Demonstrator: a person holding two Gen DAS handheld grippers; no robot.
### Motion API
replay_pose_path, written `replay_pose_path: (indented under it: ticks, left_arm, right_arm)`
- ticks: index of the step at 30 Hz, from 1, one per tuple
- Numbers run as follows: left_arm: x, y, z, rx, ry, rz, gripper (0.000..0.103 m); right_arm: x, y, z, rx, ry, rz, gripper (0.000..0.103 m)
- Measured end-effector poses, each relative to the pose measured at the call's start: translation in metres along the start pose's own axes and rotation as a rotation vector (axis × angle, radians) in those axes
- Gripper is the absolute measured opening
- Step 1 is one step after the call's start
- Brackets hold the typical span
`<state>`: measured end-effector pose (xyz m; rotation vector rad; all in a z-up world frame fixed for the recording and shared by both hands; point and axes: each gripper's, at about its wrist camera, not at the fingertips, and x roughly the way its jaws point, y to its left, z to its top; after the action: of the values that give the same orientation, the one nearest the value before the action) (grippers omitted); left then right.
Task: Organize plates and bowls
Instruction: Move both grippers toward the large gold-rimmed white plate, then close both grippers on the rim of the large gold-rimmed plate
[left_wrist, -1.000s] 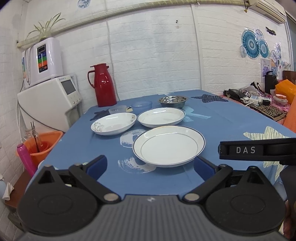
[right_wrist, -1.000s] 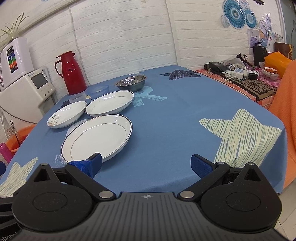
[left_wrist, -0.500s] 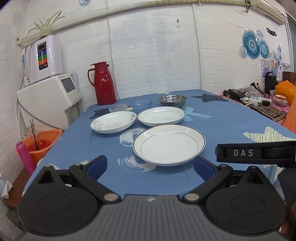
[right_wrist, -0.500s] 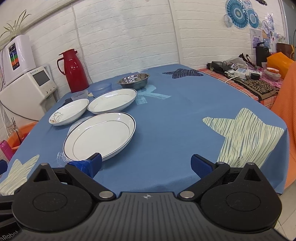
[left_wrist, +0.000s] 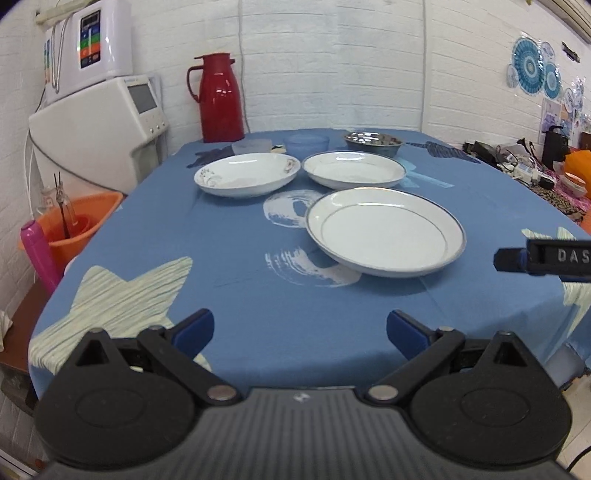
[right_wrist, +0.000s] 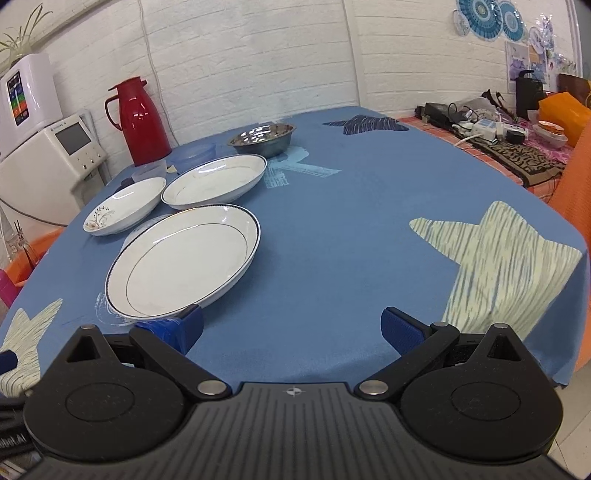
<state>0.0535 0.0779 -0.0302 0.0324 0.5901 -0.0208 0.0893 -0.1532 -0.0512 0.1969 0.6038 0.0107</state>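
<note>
A large white plate with a dark rim (left_wrist: 384, 230) (right_wrist: 183, 258) lies nearest on the blue tablecloth. Behind it sit a second rimmed white plate (left_wrist: 354, 170) (right_wrist: 214, 179) and, to its left, a flower-patterned white dish (left_wrist: 247, 175) (right_wrist: 125, 205). A steel bowl (left_wrist: 373, 142) (right_wrist: 263, 138) stands farther back, with a blue plastic bowl (left_wrist: 306, 142) and a clear one (left_wrist: 251, 147) beside it. My left gripper (left_wrist: 300, 332) is open above the table's near edge, holding nothing. My right gripper (right_wrist: 291, 326) is open too, its left finger just short of the large plate's near rim.
A red thermos (left_wrist: 219, 99) (right_wrist: 138, 118) stands at the table's back left. White appliances (left_wrist: 99, 129) and an orange bucket (left_wrist: 79, 225) are off the left side. A cluttered side table (right_wrist: 517, 144) runs along the right. The right gripper's finger (left_wrist: 543, 258) juts in from the right.
Both grippers have moved forward and tilted down toward the table; the plates look larger and nearer. The left view has shifted left, showing a pale star on the cloth. No dish has moved.
</note>
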Motion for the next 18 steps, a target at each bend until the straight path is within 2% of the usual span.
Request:
replay_pose_path:
  ticks: [3,5,9,14,16,17,18]
  left_arm:
    - [0.019,0.015,0.029,-0.039,0.023,-0.009,0.099]
    - [0.036,0.02,0.051,-0.052,0.05,-0.043,0.099]
    - [0.083,0.018,0.084,-0.026,0.183,-0.148,0.099]
    - [0.124,0.015,0.098,-0.008,0.275,-0.165,0.099]
    - [0.137,0.016,0.1,-0.012,0.316,-0.175,0.099]
    - [0.143,0.018,0.102,-0.023,0.333,-0.18,0.099]
    - [0.147,0.02,0.102,-0.035,0.342,-0.188,0.098]
  right_arm:
    - [0.022,0.001,0.023,-0.023,0.038,0.014,0.09]
    - [0.039,0.004,0.046,-0.042,0.041,0.029,0.09]
    - [0.09,0.014,0.084,-0.105,0.168,0.052,0.089]
    - [0.128,0.027,0.091,-0.164,0.328,0.049,0.088]
    - [0.136,0.03,0.089,-0.16,0.378,0.059,0.088]
    - [0.139,0.03,0.087,-0.152,0.403,0.058,0.091]
    - [0.14,0.033,0.086,-0.172,0.404,0.048,0.091]
